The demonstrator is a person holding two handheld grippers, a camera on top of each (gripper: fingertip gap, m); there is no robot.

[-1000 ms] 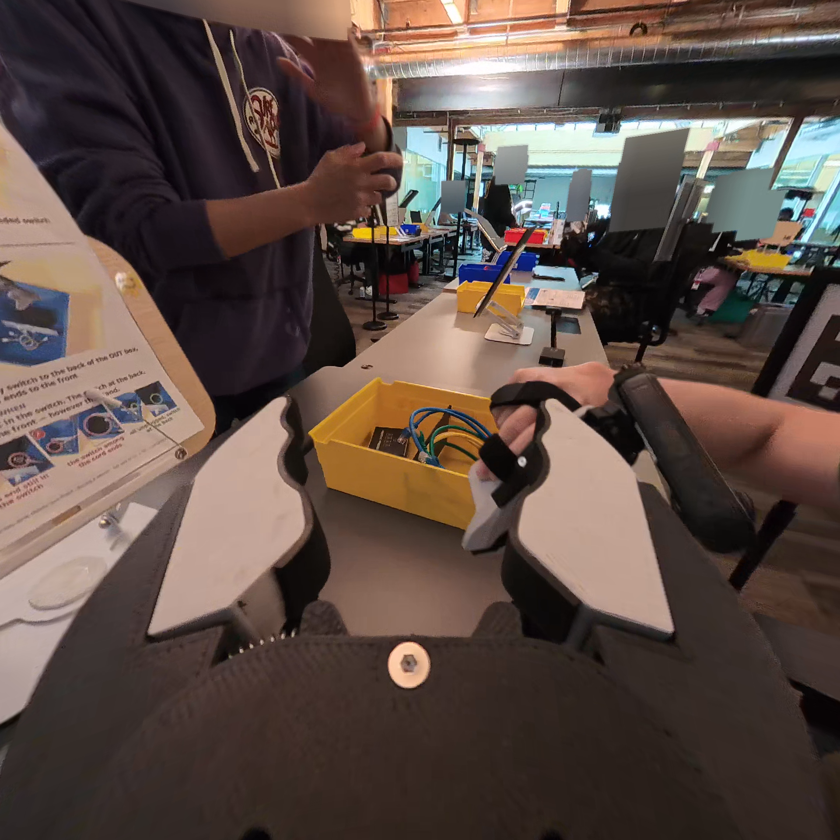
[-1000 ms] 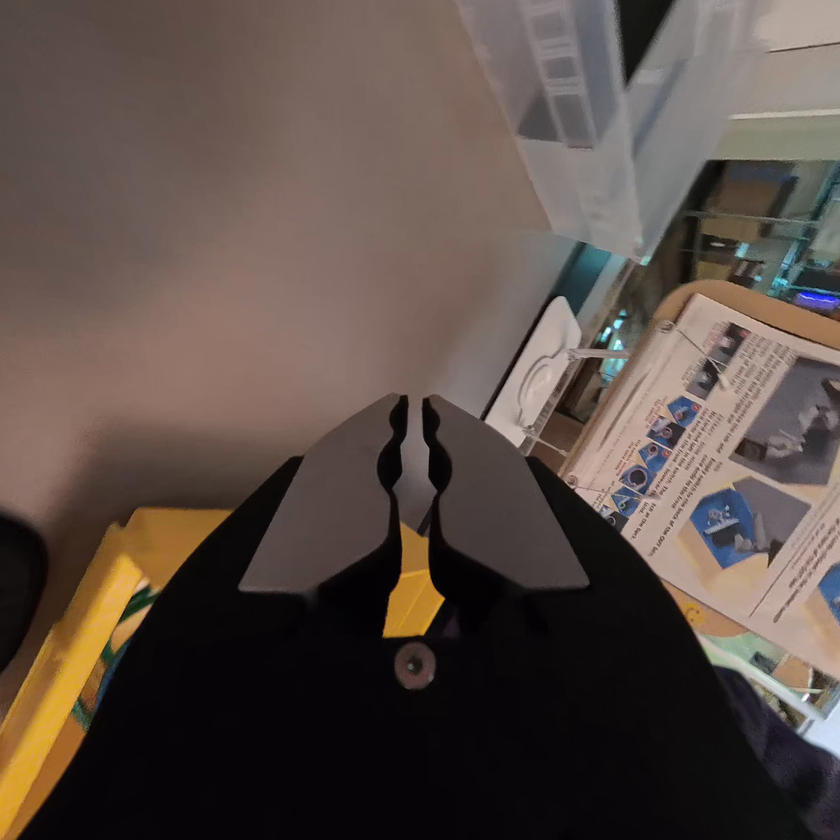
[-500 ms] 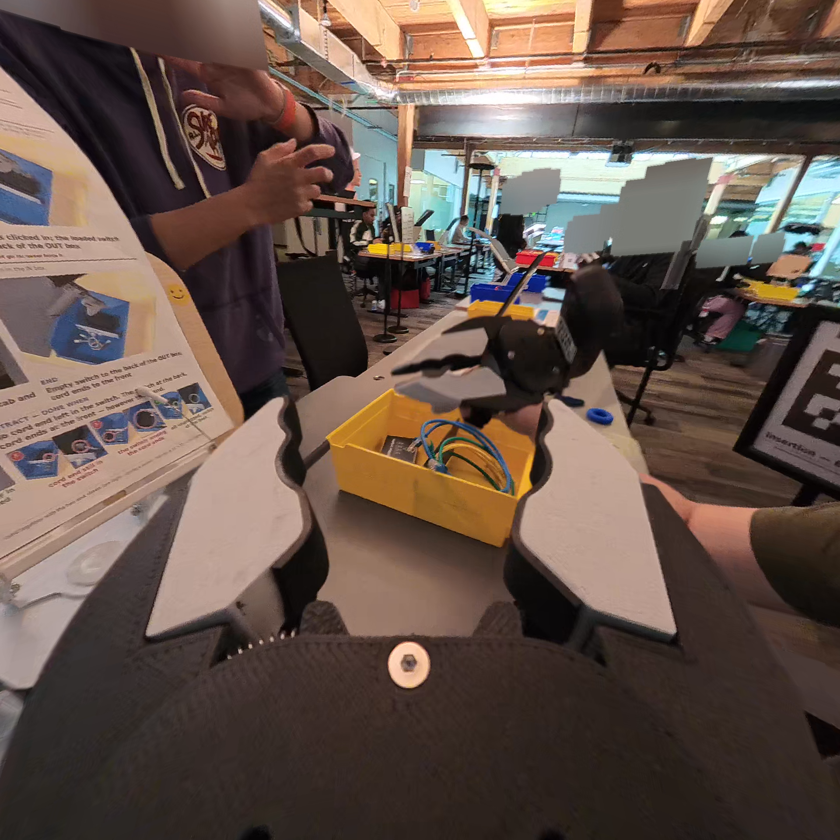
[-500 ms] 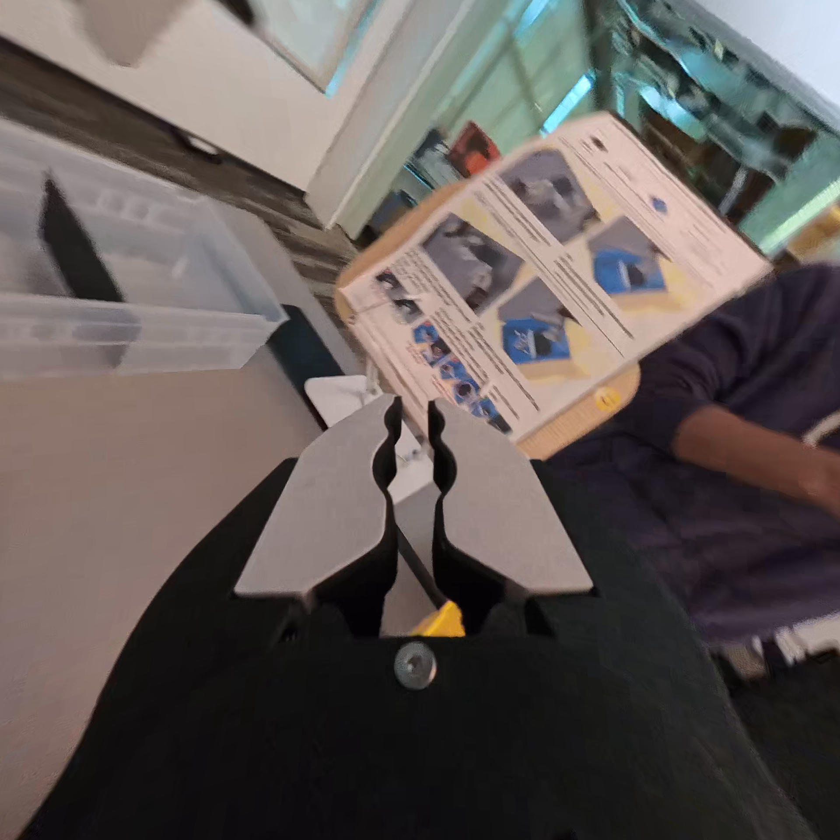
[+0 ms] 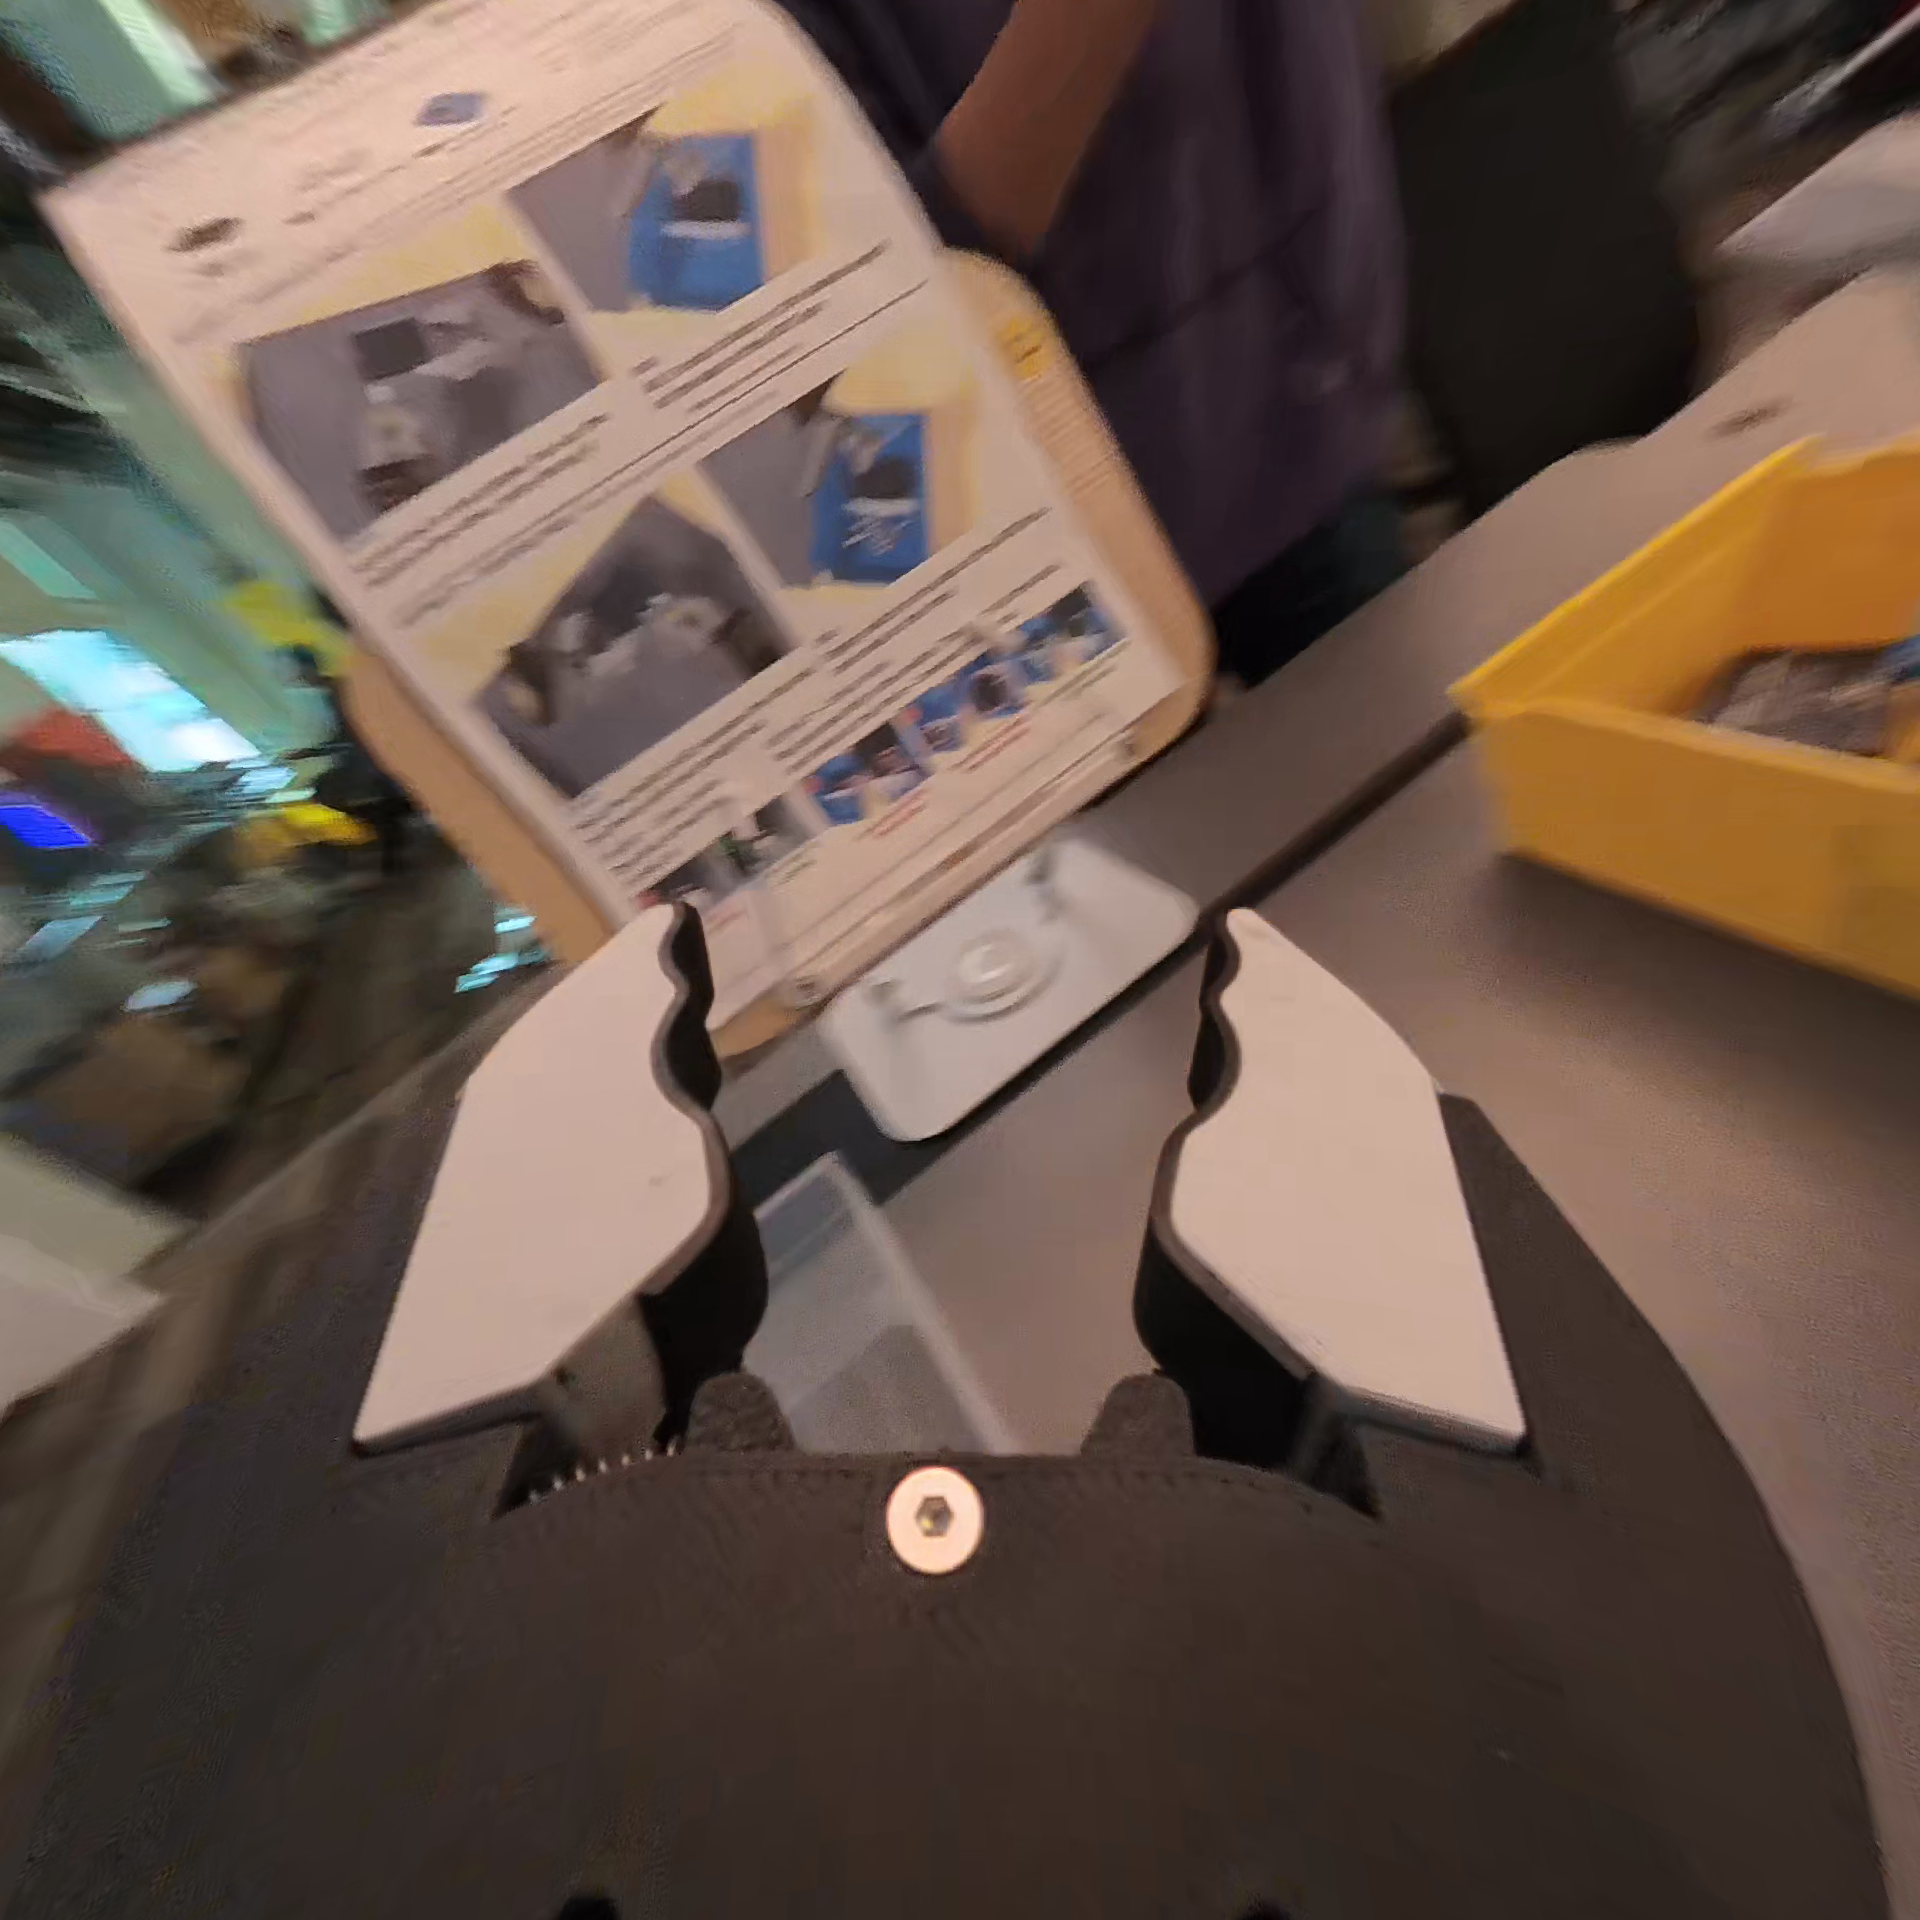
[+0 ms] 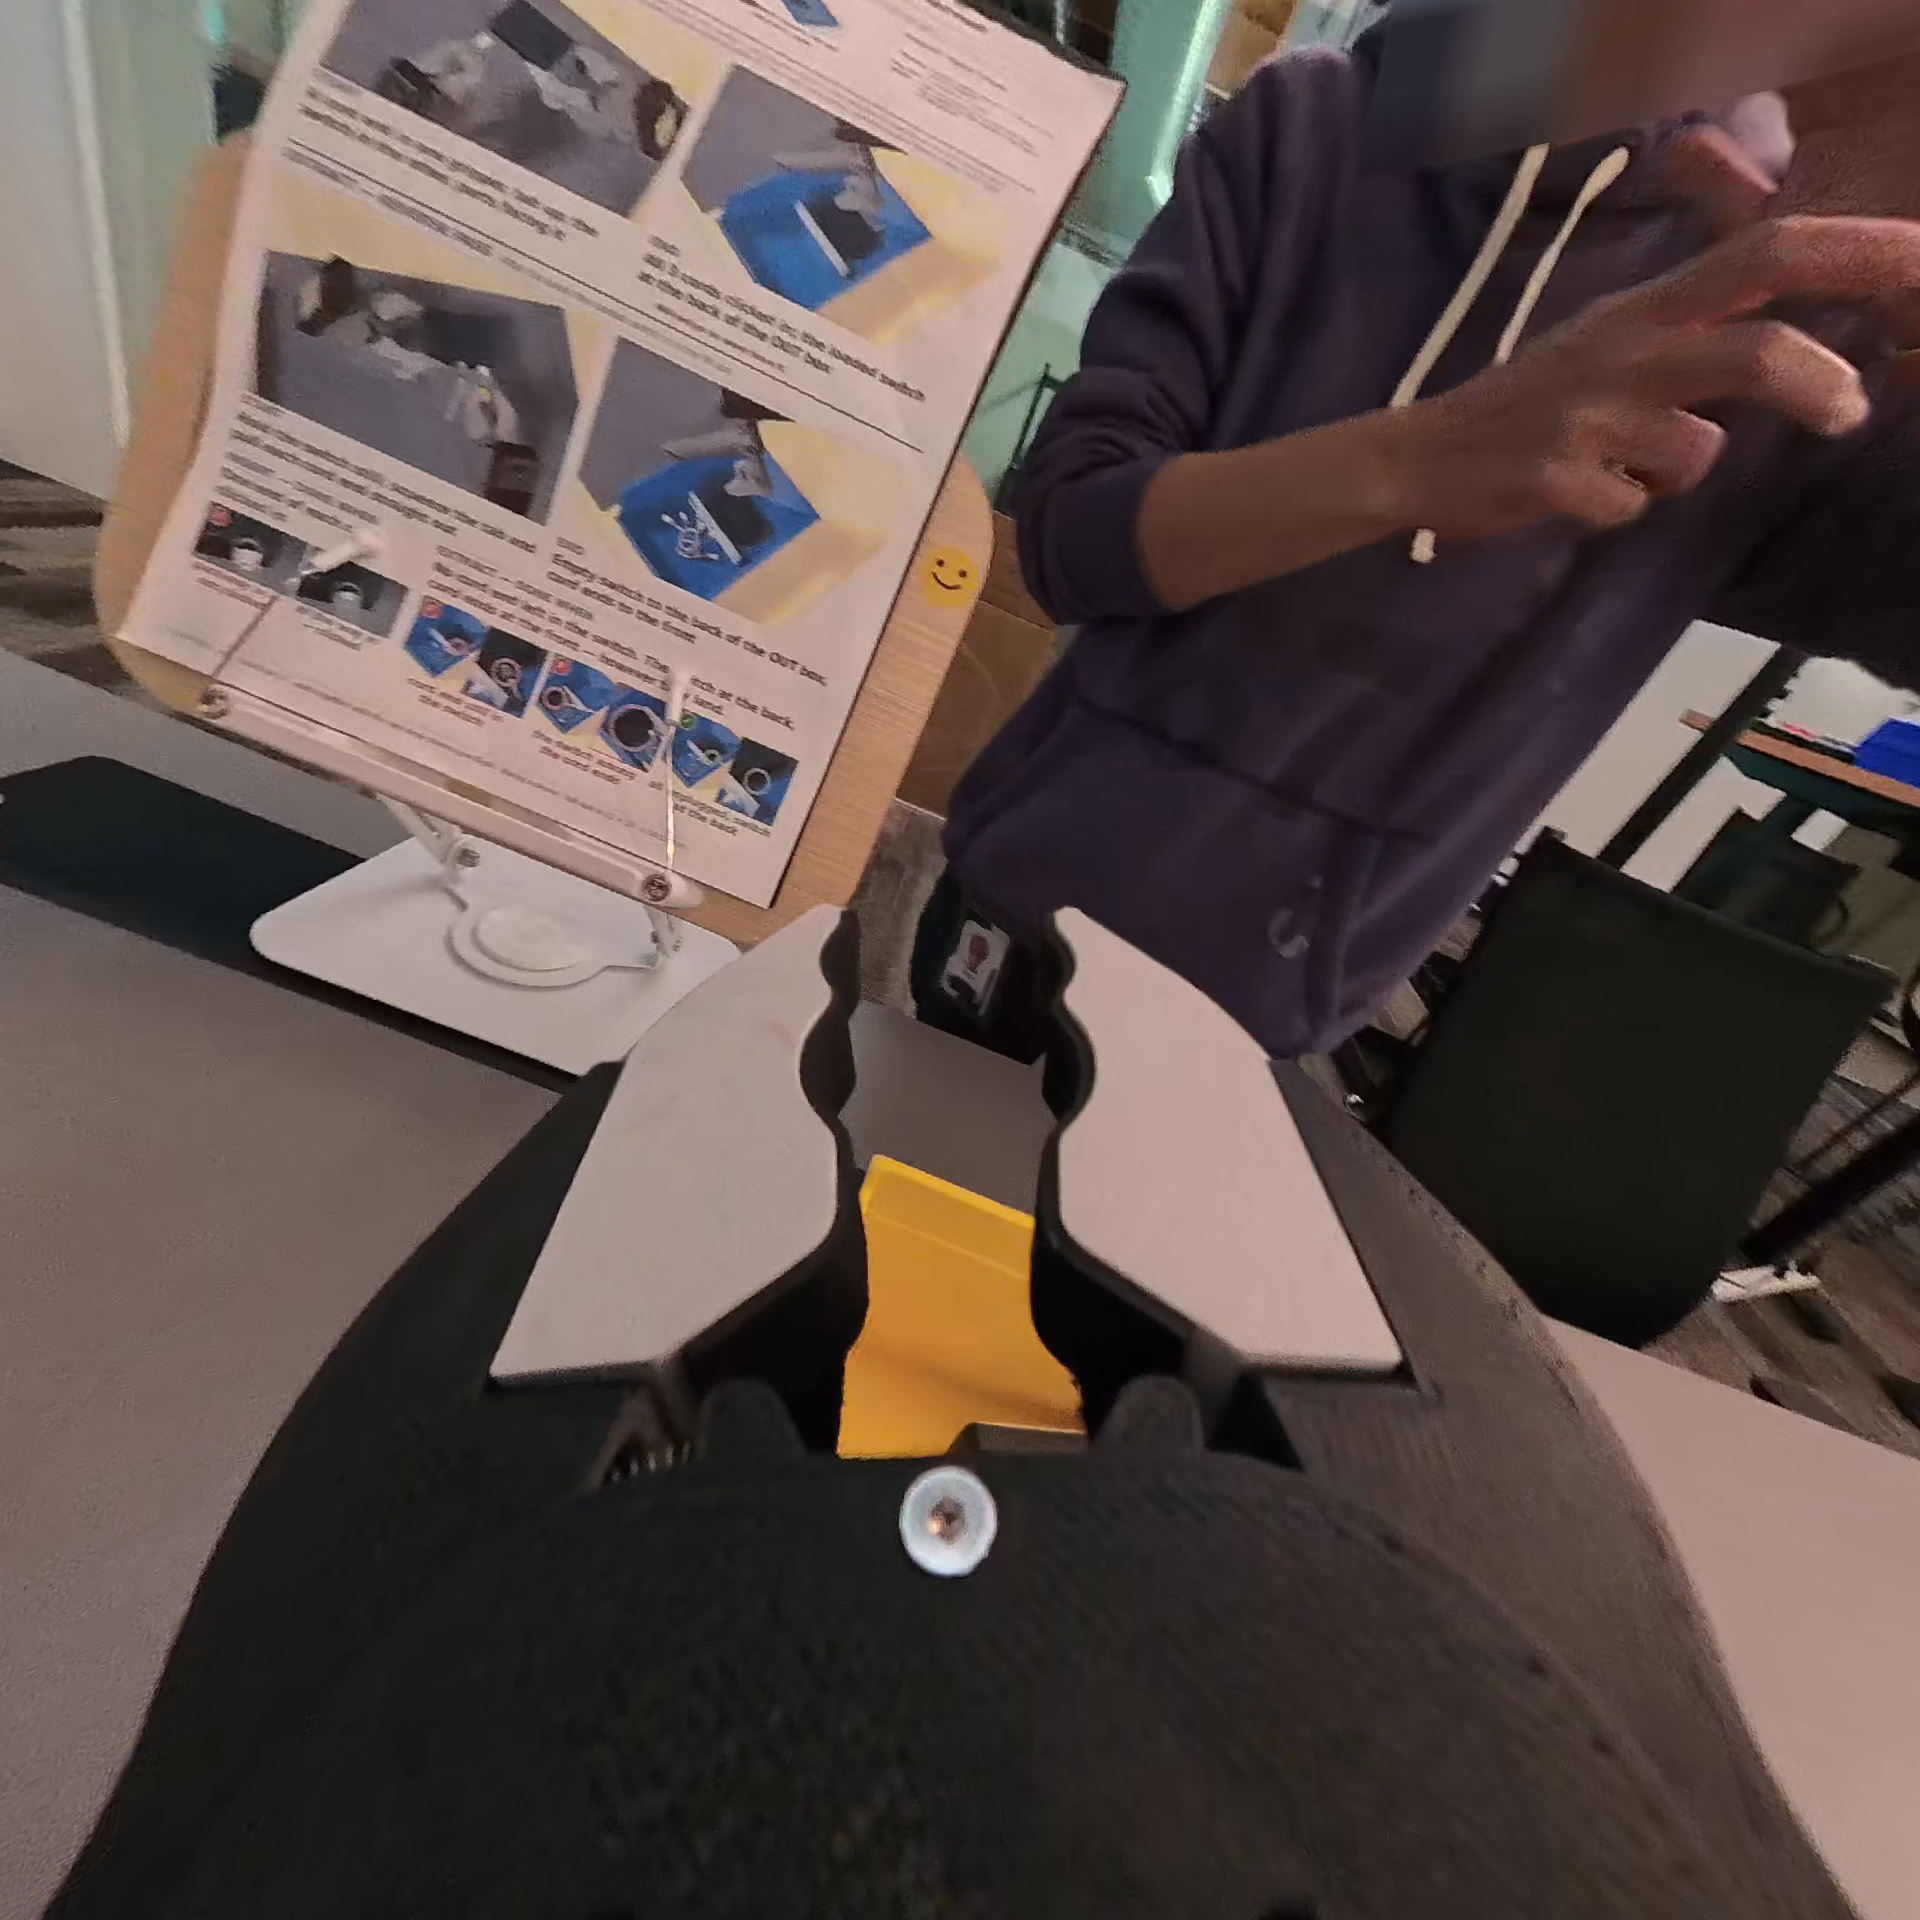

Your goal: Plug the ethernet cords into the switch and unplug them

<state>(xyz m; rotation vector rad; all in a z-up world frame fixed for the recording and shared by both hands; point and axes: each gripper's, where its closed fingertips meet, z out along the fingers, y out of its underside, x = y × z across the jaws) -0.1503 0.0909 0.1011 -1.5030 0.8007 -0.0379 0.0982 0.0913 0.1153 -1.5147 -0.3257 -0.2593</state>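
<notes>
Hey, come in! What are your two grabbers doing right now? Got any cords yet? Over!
Left gripper open, empty. Right gripper open, empty. Yellow bin untouched, cords not visible. Instruction board and a person ahead.

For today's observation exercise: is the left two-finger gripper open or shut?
Open. In the left wrist view, the left two-finger gripper shows a wide gap between its grey fingers, holding nothing.

left gripper (image 5: 951, 935) | black body, grey wavy-edged jaws, silver screw | right gripper (image 6: 945, 930) same
</notes>
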